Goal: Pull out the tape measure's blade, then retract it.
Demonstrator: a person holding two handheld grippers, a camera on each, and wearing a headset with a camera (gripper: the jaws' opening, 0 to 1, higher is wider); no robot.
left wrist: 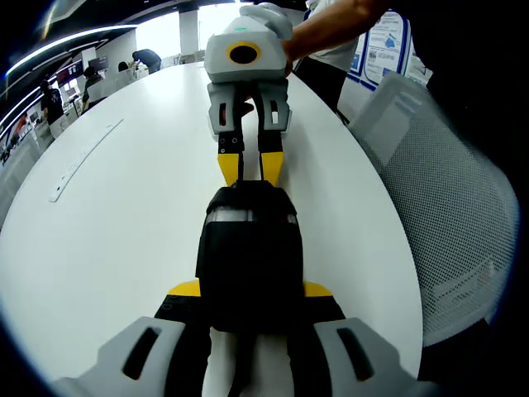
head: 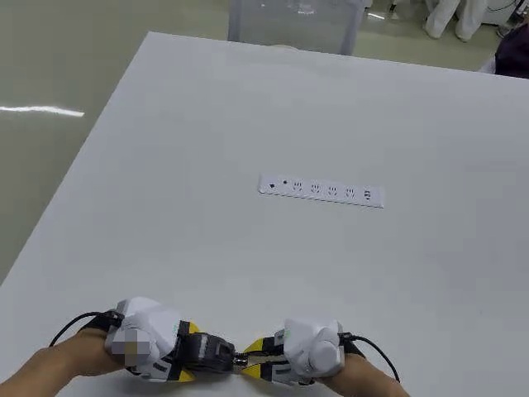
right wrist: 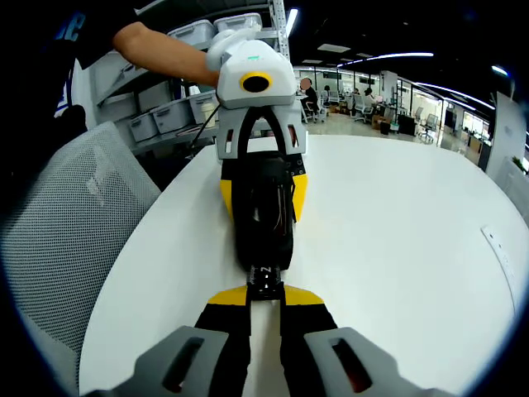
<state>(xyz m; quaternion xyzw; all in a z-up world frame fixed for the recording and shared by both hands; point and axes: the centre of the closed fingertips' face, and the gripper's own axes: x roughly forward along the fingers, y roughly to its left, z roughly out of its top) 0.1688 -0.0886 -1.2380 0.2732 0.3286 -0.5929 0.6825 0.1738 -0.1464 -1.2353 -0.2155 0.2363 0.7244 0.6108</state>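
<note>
The black tape measure [head: 212, 351] sits at the near edge of the white table [head: 248, 116]. My left gripper [head: 192, 352] is shut on its case; in the left gripper view the case [left wrist: 248, 260] stands between my yellow-tipped jaws [left wrist: 250, 289]. My right gripper [head: 252, 359] faces it from the right, shut on the blade's metal end hook [right wrist: 264, 284] right at the case's mouth [right wrist: 263, 207]. Almost no blade shows between case and hook. In each gripper view the other gripper points back at the camera [left wrist: 248, 161] [right wrist: 256, 83].
A white power strip [head: 321, 189] lies flat in the middle of the table, well beyond both grippers. A grey mesh chair [left wrist: 446, 190] stands by the table's near edge. Shelves with storage bins [right wrist: 165, 107] stand behind it.
</note>
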